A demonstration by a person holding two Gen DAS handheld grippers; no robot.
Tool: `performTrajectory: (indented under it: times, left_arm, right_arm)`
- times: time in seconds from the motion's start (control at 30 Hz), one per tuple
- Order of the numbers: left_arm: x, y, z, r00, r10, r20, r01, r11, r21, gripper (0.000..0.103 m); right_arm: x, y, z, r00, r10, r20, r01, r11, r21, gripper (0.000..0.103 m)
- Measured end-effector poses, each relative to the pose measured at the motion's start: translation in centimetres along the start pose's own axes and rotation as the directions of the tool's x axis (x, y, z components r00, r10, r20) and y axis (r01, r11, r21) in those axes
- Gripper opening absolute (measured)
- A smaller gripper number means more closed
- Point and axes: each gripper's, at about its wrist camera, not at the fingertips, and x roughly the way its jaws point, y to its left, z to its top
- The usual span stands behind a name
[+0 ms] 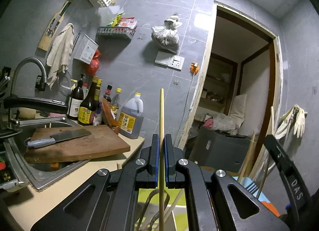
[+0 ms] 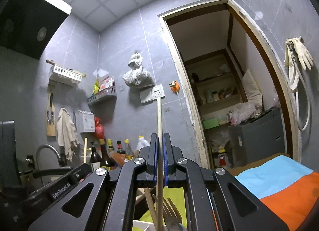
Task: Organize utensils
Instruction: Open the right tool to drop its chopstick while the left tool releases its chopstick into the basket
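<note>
Cleaver (image 1: 59,136) on cutting board (image 1: 79,147) over sink (image 1: 37,173) — bottles (image 1: 87,109) behind, doorway (image 1: 237,91) far right

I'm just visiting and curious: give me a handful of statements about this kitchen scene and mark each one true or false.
1. The left gripper is shut on a thin wooden stick. True.
2. The right gripper is wide open and empty. False: it is shut on its own pale stick.
3. A cleaver lies on the wooden cutting board. True.
4. The cutting board hangs on the wall. False: it rests across the sink.
5. A pale glove hangs on the wall right of the doorway. True.
</note>
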Motion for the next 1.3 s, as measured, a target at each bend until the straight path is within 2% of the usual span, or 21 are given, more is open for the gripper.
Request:
performTrajectory:
  times: [0.4,0.5,0.63,0.77,0.9,0.97,1.03,1.1,1.17,1.3]
  left_arm:
    - [-0.8,-0.7,-1.3,0.997,-0.026,-0.076,0.028,0.999,0.03,0.005]
    - [-1.0,-0.9,-1.3,0.995,-0.031,-0.093,0.035,0.999,0.037,0.01]
    - [-1.5,-0.9,-1.2,0.993,-0.051,-0.103,0.054,0.998,0.021,0.027]
    - [-1.9,-1.2,-0.7,0.992,-0.059,-0.111,0.061,0.998,0.016,0.028]
    - [-2.3,-1.7,-0.3,0.992,-0.052,-0.115,0.056,0.998,0.035,0.032]
    - [-2.5,-1.9,-0.1,0.991,-0.049,-0.122,0.054,0.998,0.04,0.033]
    - [-2.6,-2.1,0.0,0.991,-0.047,-0.127,0.053,0.998,0.045,0.034]
    - [-2.7,-2.3,0.1,0.99,-0.046,-0.134,0.053,0.997,0.048,0.037]
    - [-2.8,-2.4,0.1,0.989,-0.044,-0.144,0.051,0.997,0.049,0.042]
    - [-3.2,-2.5,0.0,0.989,-0.045,-0.142,0.052,0.998,0.047,0.05]
  right_arm:
    - [-0.5,-0.1,-0.7,0.997,0.003,-0.072,-0.005,1.0,-0.03,0.004]
    - [-0.6,-0.2,-0.7,0.996,0.005,-0.089,-0.008,1.0,-0.028,0.005]
    - [-0.9,-0.3,-0.4,0.996,0.009,-0.094,-0.011,1.0,-0.023,0.008]
    - [-1.2,-0.7,-0.2,0.995,0.012,-0.103,-0.013,1.0,-0.011,0.019]
    - [-1.6,-1.0,0.2,0.994,0.012,-0.105,-0.012,1.0,0.001,0.019]
    - [-1.8,-1.1,0.4,0.994,0.012,-0.109,-0.012,1.0,0.004,0.024]
    - [-2.1,-1.3,0.7,0.994,0.011,-0.107,-0.01,1.0,0.006,0.025]
    - [-2.3,-1.5,0.9,0.994,0.009,-0.108,-0.008,1.0,0.003,0.029]
    - [-2.6,-1.8,1.1,0.993,0.009,-0.117,-0.008,1.0,0.01,0.039]
    - [-3.2,-2.5,1.5,0.992,-0.004,-0.126,0.006,1.0,0.017,0.046]
